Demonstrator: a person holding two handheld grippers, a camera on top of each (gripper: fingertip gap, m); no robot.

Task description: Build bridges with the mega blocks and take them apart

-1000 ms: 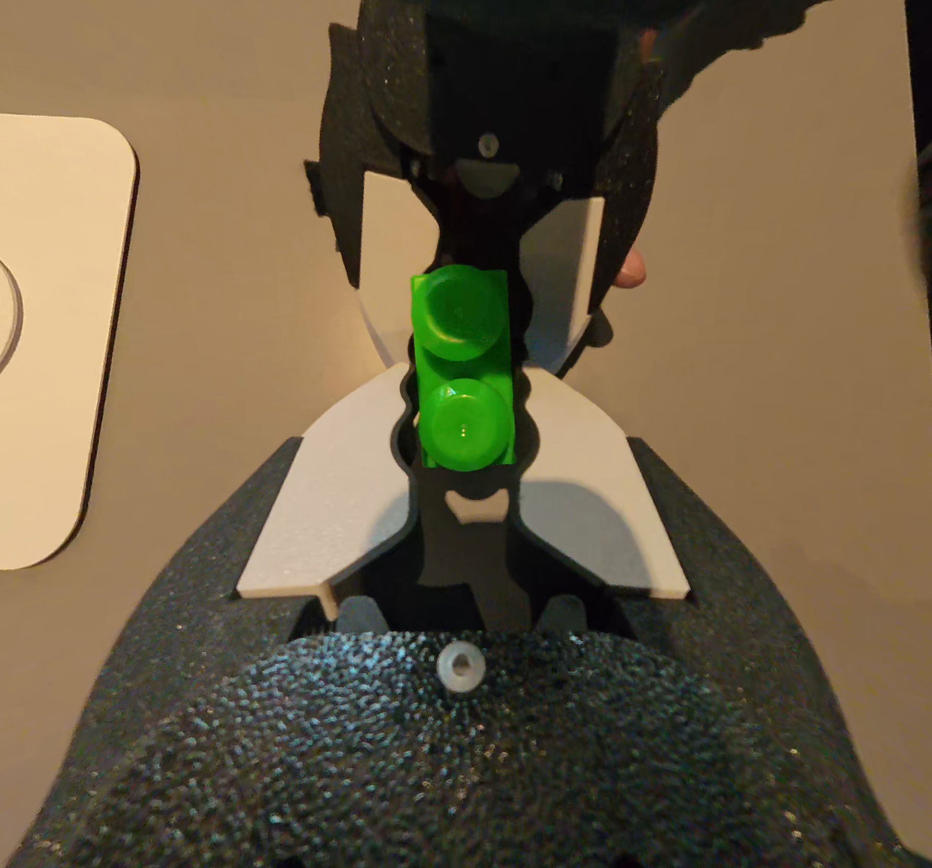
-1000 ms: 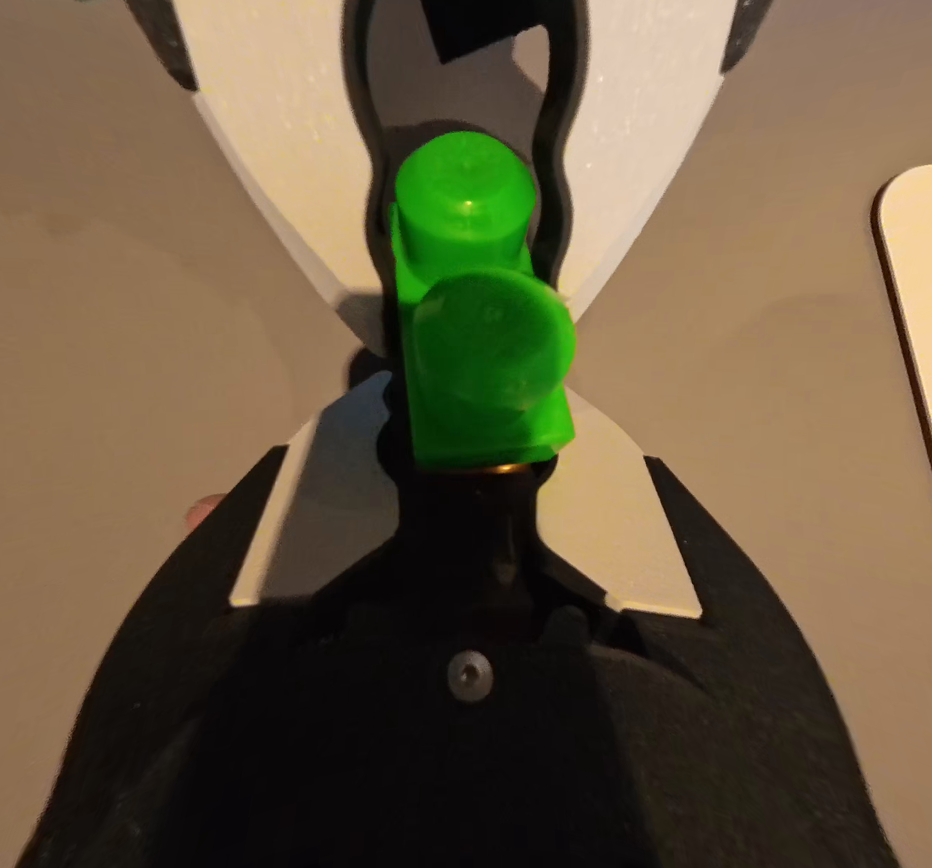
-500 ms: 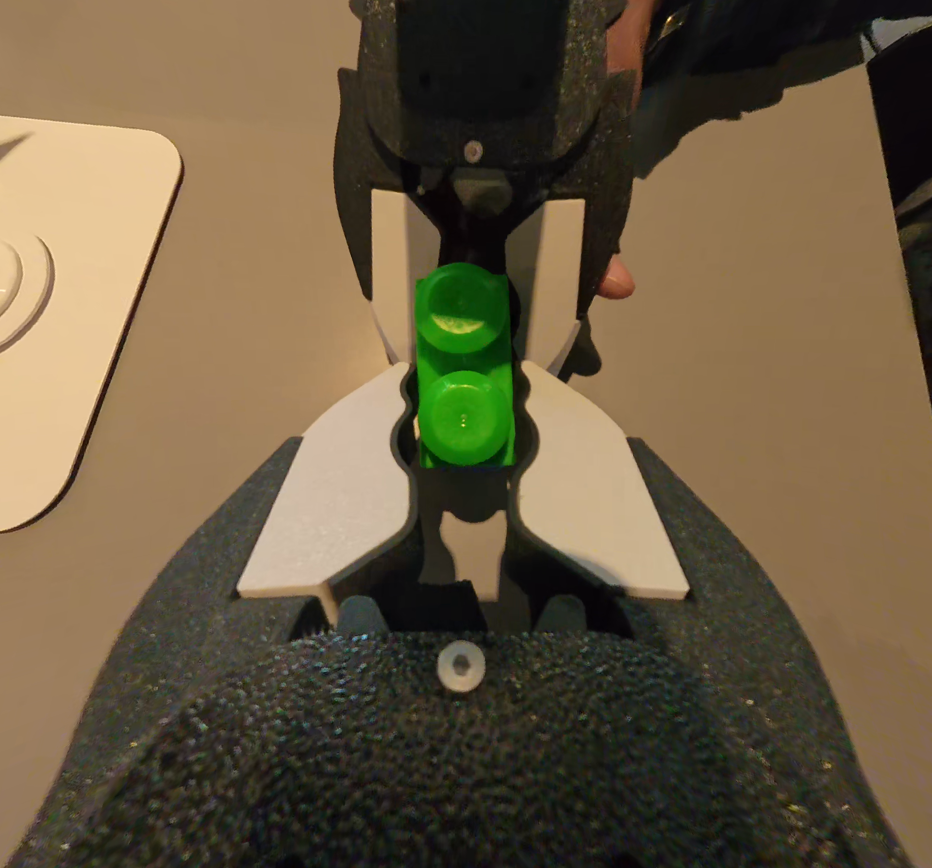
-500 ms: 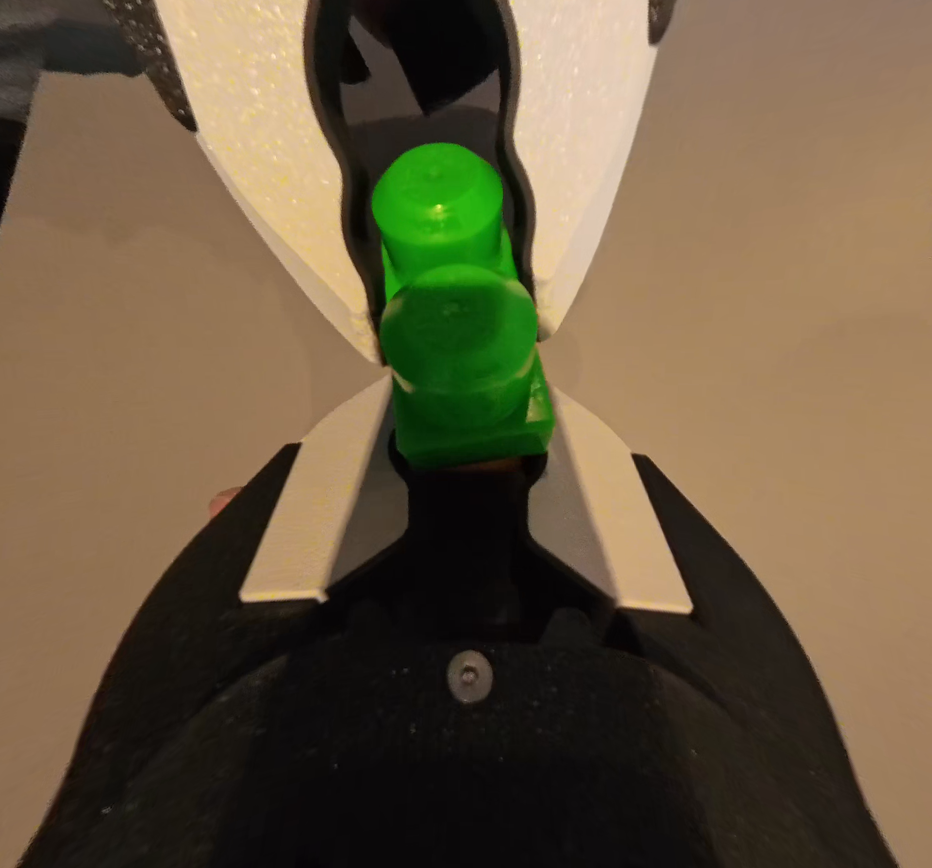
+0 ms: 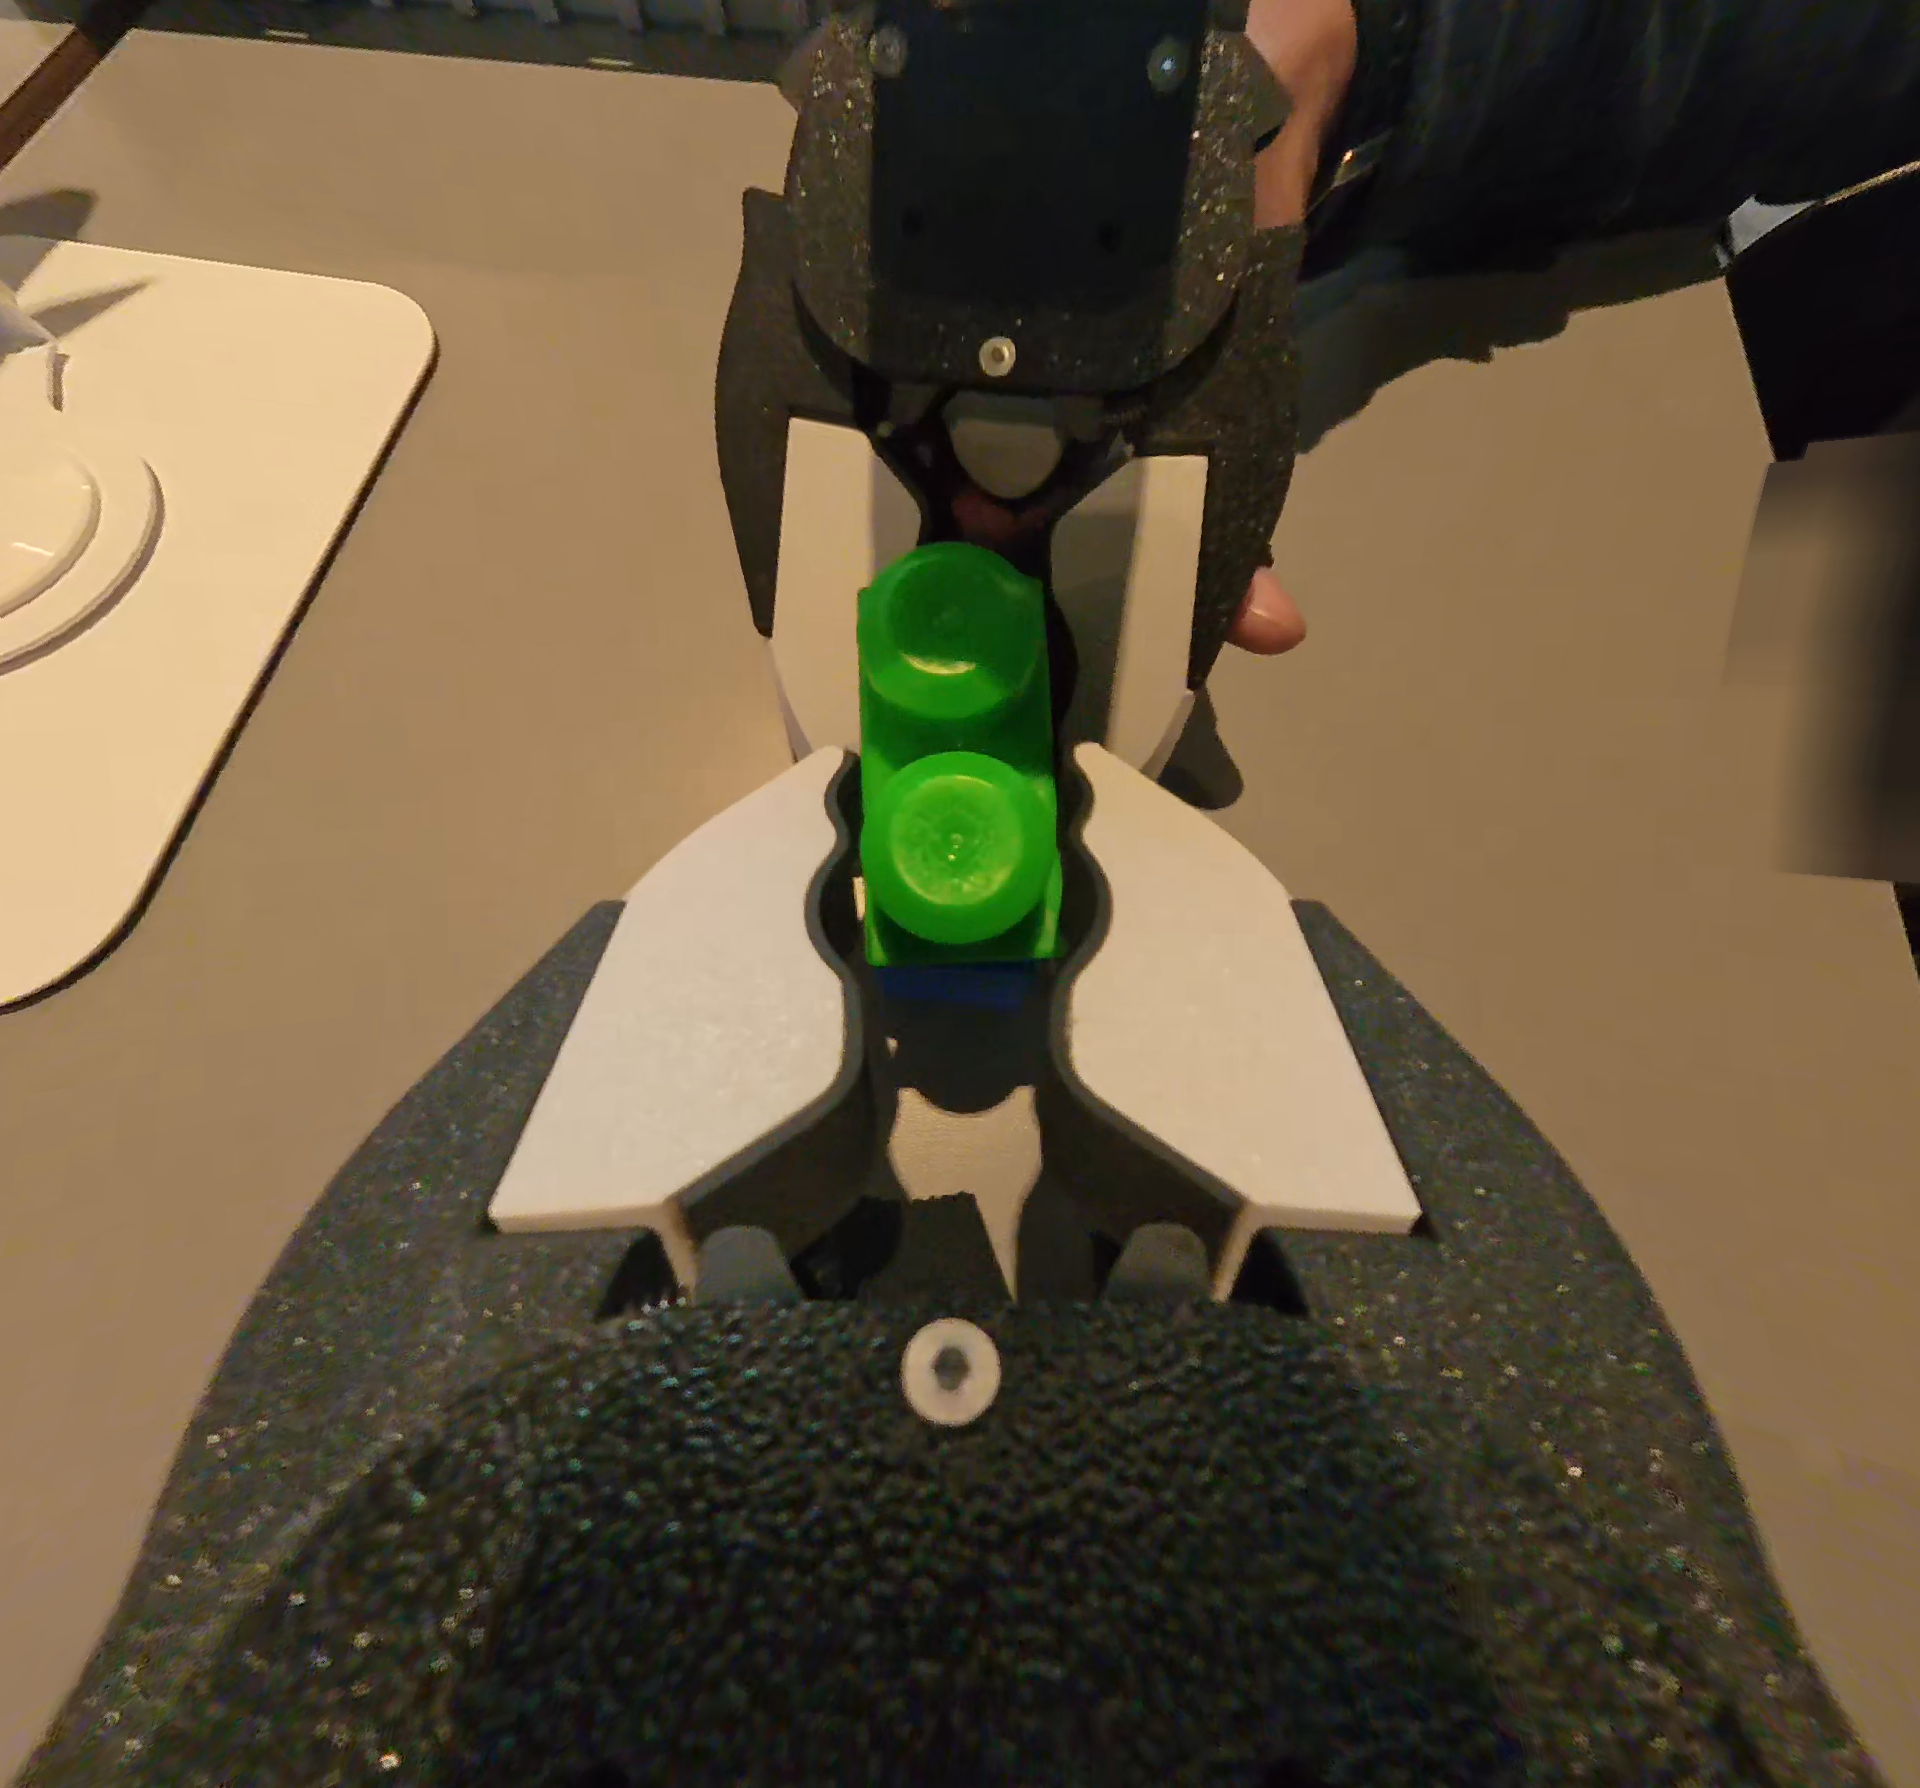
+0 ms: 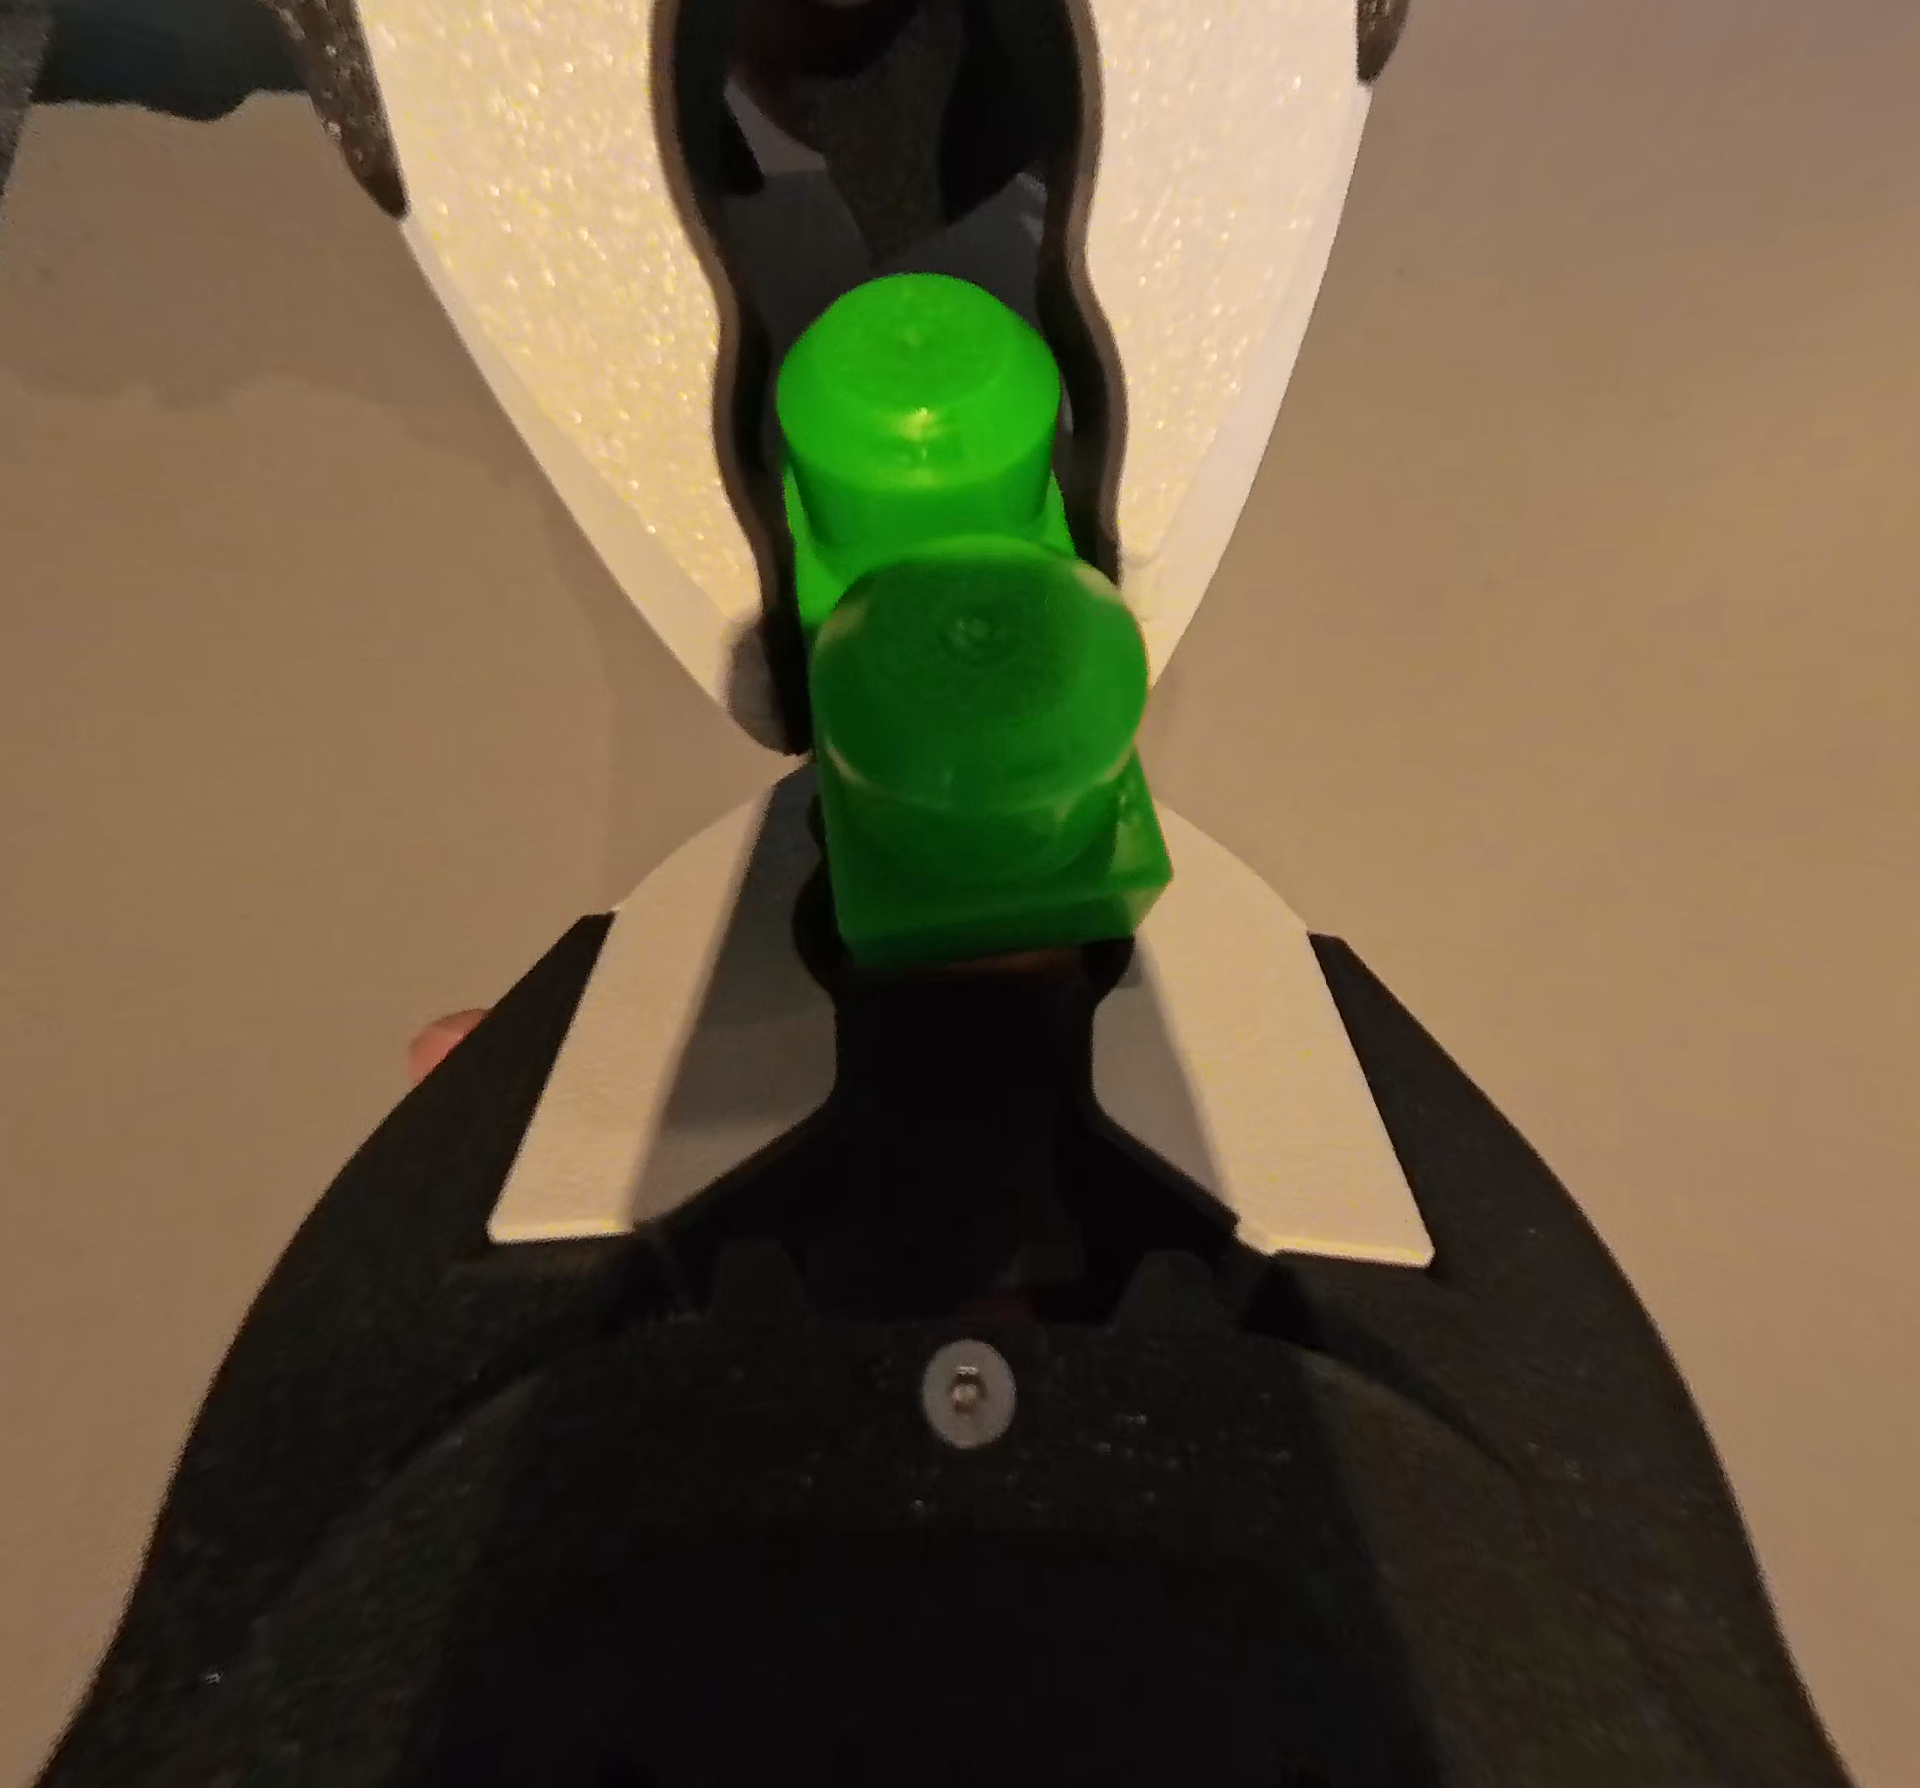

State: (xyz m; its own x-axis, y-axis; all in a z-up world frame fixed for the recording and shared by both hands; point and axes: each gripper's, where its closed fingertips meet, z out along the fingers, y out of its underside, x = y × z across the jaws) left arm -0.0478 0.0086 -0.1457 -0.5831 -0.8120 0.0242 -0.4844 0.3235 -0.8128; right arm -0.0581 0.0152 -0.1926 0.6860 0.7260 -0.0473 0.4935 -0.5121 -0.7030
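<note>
Left wrist view: left claw (image 5: 961, 845) and right claw (image 5: 977, 668) clamped nose-to-nose on opposite ends of green block (image 5: 956, 772), presumably for prying off blue piece (image 5: 951, 988) beneath.

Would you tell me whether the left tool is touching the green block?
Touching. The left wrist view shows the left tool closed on the green block, with both fingers' inner edges pressed against the block's sides and no gap.

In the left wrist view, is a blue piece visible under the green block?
Yes, a blue edge shows just below the green block.
</note>
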